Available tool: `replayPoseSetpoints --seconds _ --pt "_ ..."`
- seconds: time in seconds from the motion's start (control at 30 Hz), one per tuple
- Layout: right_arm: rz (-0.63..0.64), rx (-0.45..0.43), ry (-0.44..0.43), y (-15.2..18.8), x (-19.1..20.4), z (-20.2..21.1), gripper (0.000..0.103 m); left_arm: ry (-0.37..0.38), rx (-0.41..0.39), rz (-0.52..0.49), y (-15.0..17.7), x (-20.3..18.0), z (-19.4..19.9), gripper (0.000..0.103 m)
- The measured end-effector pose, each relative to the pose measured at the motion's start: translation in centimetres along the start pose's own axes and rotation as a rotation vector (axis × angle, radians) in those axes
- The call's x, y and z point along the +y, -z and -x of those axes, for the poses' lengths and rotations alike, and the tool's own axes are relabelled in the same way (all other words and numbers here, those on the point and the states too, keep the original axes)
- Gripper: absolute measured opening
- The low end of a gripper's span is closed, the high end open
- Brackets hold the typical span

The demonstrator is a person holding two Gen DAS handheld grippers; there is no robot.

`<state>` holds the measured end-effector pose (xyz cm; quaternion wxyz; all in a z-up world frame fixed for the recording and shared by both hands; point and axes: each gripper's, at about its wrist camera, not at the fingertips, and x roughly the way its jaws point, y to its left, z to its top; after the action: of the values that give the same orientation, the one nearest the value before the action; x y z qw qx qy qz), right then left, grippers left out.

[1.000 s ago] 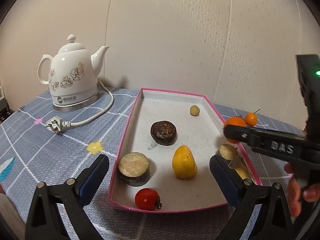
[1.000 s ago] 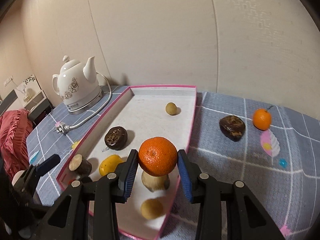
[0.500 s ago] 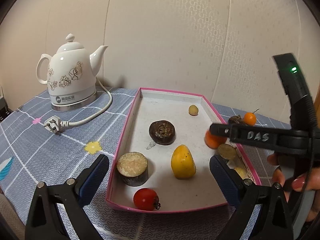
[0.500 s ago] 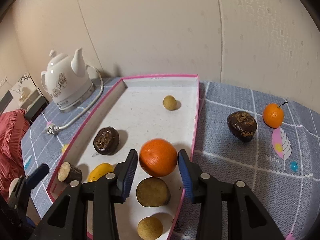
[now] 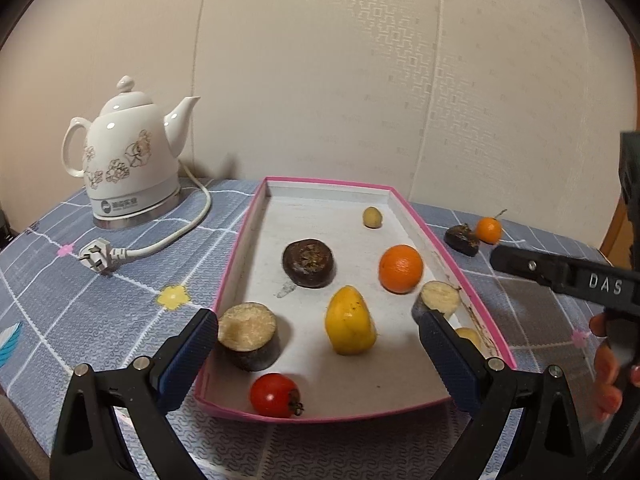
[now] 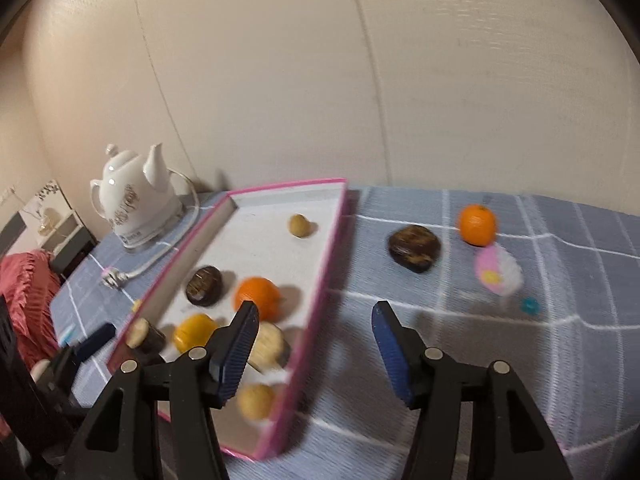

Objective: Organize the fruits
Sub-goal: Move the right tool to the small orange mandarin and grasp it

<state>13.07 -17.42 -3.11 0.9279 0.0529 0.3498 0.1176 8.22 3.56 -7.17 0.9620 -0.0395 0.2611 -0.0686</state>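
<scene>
Pink tray [image 5: 236, 264]: ahead of left gripper [image 5: 318, 344], jaws spread wide, nothing between.
Right gripper [image 6: 312, 338]: jaws apart, just been opening, empty, over tray's right rim.
Orange [image 6: 256, 296]: released, resting in tray just beyond right gripper's left finger.
Small mandarin [image 6: 477, 225], dark fruit [image 6: 414, 248]: on cloth, well ahead.

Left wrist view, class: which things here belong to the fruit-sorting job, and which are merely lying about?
Belonging to the job:
pink tray
large orange
small orange
dark fruit on the cloth
yellow fruit
tomato

Lying about:
white kettle
plug
</scene>
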Motion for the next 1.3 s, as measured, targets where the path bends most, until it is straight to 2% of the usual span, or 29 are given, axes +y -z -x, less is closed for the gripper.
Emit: replayPoseSetpoints --seconds 0.47,0.6,0.87,0.97,1.07,1.17,1.3 --pt "-0.086 0.010 0.117 1.9 -6.2 2.2 0.060 0.064 0.000 -0.102 0.8 -3.6 1.0 0.101" --pt "-0.124 0.041 0.136 1.7 -8.0 1.7 0.060 0.066 0.012 -0.112 0.7 -4.3 0.7 0.103" --pt "-0.139 0.051 0.182 0.1 -10.7 0.3 0.060 -0.005 0.066 -0.056 -0.4 -4.0 -0.3 0.103" --pt "-0.140 0.049 0.184 -1.3 -11.3 -0.6 0.060 -0.014 0.066 -0.052 -0.6 -4.0 -0.4 0.103" --pt "-0.129 0.049 0.182 -3.3 -11.6 -2.1 0.060 -0.056 0.069 -0.051 -0.7 -4.0 -0.5 0.103" --pt "-0.116 0.051 0.211 -5.0 -11.6 -3.7 0.060 -0.100 0.057 -0.043 -0.8 -3.7 -0.3 0.103" --pt "-0.128 0.080 0.239 -6.4 -11.7 -6.3 0.060 -0.123 0.047 -0.026 -0.9 -3.0 -0.3 0.103"
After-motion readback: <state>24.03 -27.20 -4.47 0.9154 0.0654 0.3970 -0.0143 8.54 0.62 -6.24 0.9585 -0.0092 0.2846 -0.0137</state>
